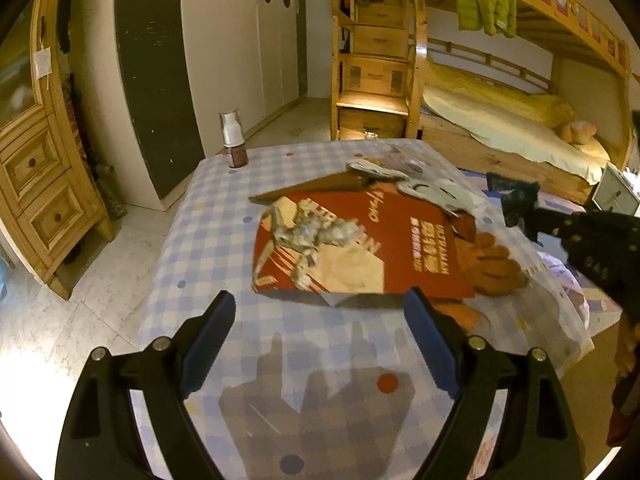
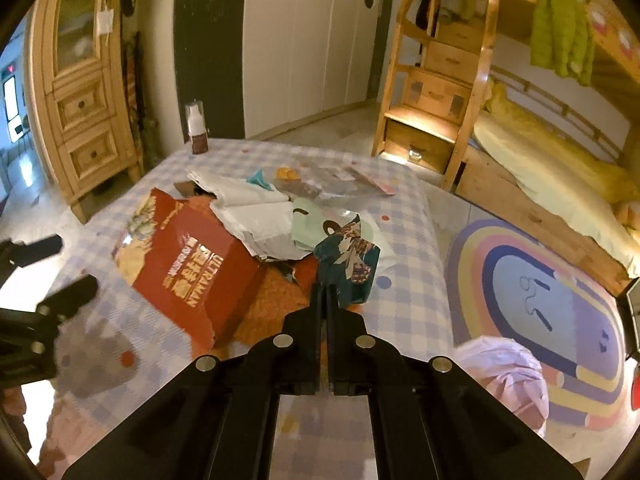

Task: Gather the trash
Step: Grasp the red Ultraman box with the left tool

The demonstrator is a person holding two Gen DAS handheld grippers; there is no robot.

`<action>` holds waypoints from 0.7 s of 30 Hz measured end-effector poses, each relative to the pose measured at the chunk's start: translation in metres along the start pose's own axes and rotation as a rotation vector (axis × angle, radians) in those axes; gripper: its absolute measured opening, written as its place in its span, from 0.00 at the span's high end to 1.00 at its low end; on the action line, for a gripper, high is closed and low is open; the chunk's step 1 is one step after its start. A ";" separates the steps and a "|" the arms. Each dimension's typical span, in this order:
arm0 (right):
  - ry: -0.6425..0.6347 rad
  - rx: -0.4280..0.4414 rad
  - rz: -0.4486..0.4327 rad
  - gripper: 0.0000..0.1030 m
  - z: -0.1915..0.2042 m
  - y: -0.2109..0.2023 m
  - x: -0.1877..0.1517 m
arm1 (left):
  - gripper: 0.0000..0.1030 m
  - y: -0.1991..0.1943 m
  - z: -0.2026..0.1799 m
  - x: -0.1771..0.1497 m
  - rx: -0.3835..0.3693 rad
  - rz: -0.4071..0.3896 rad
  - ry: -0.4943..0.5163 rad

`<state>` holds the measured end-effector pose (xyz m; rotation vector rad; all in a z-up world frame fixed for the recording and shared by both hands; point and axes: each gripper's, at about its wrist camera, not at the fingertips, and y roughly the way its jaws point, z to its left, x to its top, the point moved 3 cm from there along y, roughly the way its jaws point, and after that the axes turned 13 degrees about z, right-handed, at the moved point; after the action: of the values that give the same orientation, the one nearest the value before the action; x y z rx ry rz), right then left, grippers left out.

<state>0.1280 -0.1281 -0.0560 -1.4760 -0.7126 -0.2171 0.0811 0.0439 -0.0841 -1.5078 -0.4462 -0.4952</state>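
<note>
From the left wrist, the left gripper (image 1: 318, 308) hangs with jaws wide and empty over the checked counter (image 1: 192, 248) before the red box (image 1: 360, 248), while from the right wrist the right gripper (image 2: 325, 292) has its jaws pinched on a dark teal wrapper (image 2: 352, 264) beside the litter.

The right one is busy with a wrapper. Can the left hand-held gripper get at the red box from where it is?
Probably yes: the left hand-held gripper is open, with only bare tablecloth before the red box.
</note>
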 end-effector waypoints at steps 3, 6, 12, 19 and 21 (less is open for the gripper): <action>0.018 0.028 -0.009 0.98 -0.004 -0.009 -0.004 | 0.19 -0.001 -0.004 -0.001 -0.007 0.000 0.005; 0.026 0.049 -0.019 0.98 -0.006 -0.016 -0.008 | 0.19 -0.001 -0.007 -0.003 -0.019 0.002 0.008; 0.006 0.072 -0.013 0.98 0.001 -0.015 -0.013 | 0.25 0.006 -0.017 -0.006 -0.056 0.016 0.030; -0.036 0.128 -0.009 0.98 0.021 -0.003 -0.010 | 0.32 0.017 -0.019 0.000 -0.110 0.030 0.006; -0.060 0.131 -0.012 0.98 0.031 0.002 -0.006 | 0.32 0.020 -0.016 0.002 -0.110 0.033 -0.004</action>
<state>0.1155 -0.1005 -0.0630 -1.3583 -0.7704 -0.1331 0.0937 0.0277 -0.0993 -1.6198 -0.4020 -0.4971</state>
